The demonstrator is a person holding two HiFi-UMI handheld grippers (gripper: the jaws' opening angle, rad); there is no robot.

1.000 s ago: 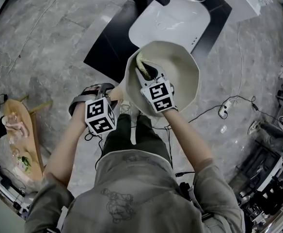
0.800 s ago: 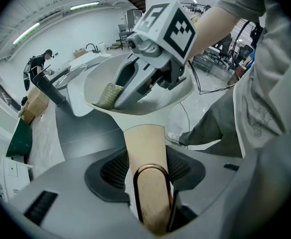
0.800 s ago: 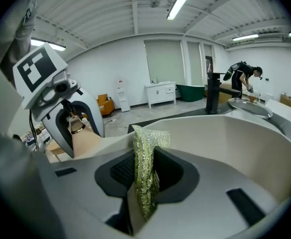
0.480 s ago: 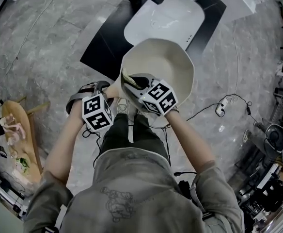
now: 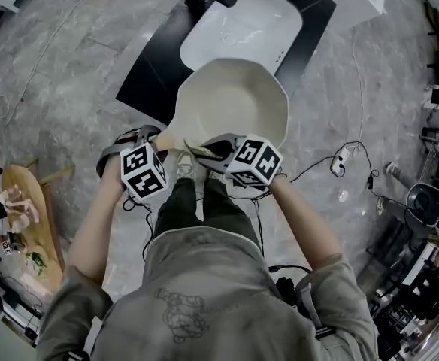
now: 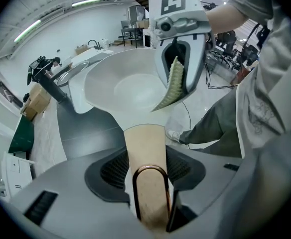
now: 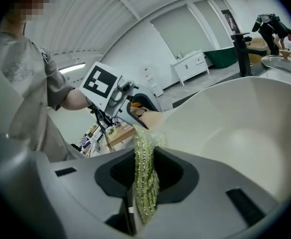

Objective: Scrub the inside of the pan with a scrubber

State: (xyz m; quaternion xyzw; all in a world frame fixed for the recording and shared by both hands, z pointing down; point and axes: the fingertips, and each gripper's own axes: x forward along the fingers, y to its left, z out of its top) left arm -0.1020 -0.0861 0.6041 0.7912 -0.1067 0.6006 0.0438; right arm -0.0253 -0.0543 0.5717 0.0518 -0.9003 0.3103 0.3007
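Item: pan (image 5: pixel 234 100), cream-white with a faceted rim, held in the air in front of the person above a grey stone floor (image 5: pixel 69 74), just short of a white basin (image 5: pixel 242 28) set in a black counter (image 5: pixel 148 77). Handle (image 6: pixel 144 148): tan, with a copper hanging loop at its end, gripped between the jaws of the left gripper (image 6: pixel 150 198), which are clamped on it. Accessory: scrubber (image 7: pixel 146 153), green glittery mesh, pinched between the closed jaws of the right gripper (image 7: pixel 144 193), with its free end at the pan's near rim beside the handle root. Handling, as judged: the pan is rigid and probably fairly weighty, and it levers hard when borne by the handle alone. Its smooth inner coating is likely slick. The handle is the proper hold, taken near the bowl. The scrubber looks soft, light and floppy, so grip it low, leaving a stub proud.
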